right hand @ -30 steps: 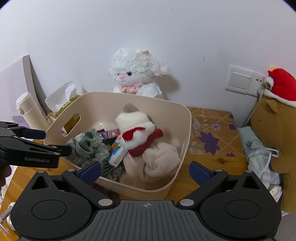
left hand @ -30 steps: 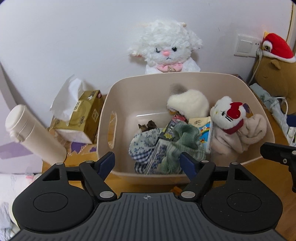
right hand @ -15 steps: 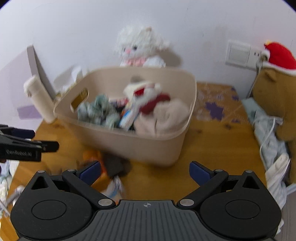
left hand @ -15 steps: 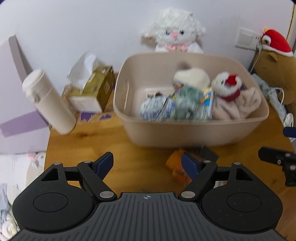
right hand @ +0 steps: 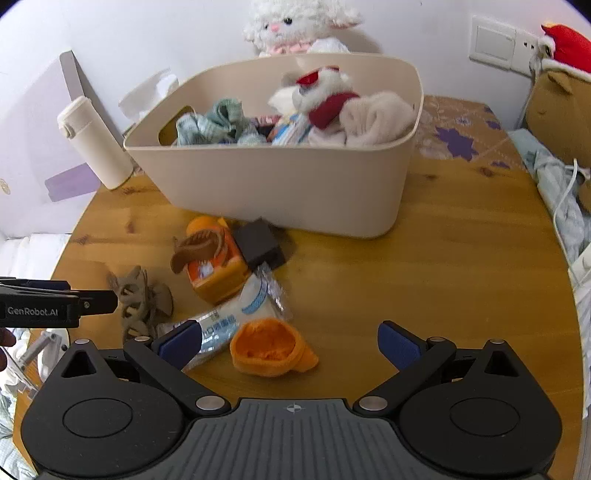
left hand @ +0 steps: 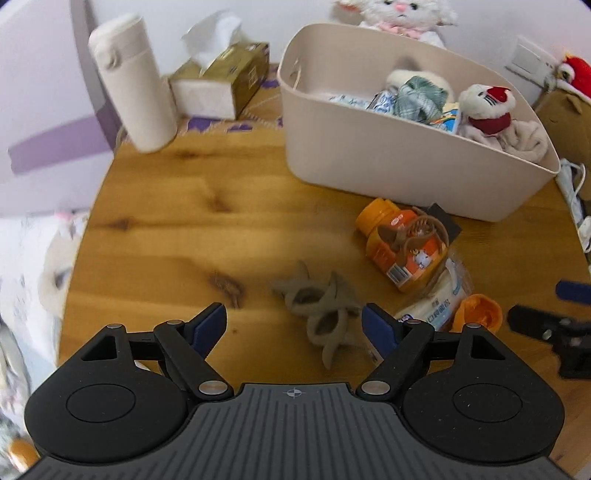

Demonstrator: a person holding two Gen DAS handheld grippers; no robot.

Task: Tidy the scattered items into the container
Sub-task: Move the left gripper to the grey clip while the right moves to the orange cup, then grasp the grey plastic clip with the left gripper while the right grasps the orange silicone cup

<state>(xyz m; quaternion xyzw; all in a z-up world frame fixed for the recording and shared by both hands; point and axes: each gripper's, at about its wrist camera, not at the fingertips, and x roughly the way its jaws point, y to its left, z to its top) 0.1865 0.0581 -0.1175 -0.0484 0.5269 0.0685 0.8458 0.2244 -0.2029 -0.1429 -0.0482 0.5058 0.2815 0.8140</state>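
A beige bin at the back of the wooden table holds soft toys, cloths and packets. In front of it lie loose items. A taupe hair claw sits between the fingers of my open left gripper, which hangs low over it. An orange bottle lies on its side with a brown hair claw on it. Beside it are a black block and a white packet. My open right gripper hangs over an orange knitted piece.
A cream flask and a gold tissue box stand at the back left. A white lamb plush sits behind the bin. A brown plush, pale cloth and a cable crowd the right edge. The table's round edge drops off at the left.
Both grippers have drawn back from over the bin and tipped down toward the table front. The loose items before the bin have come into view. Both stay open and empty.
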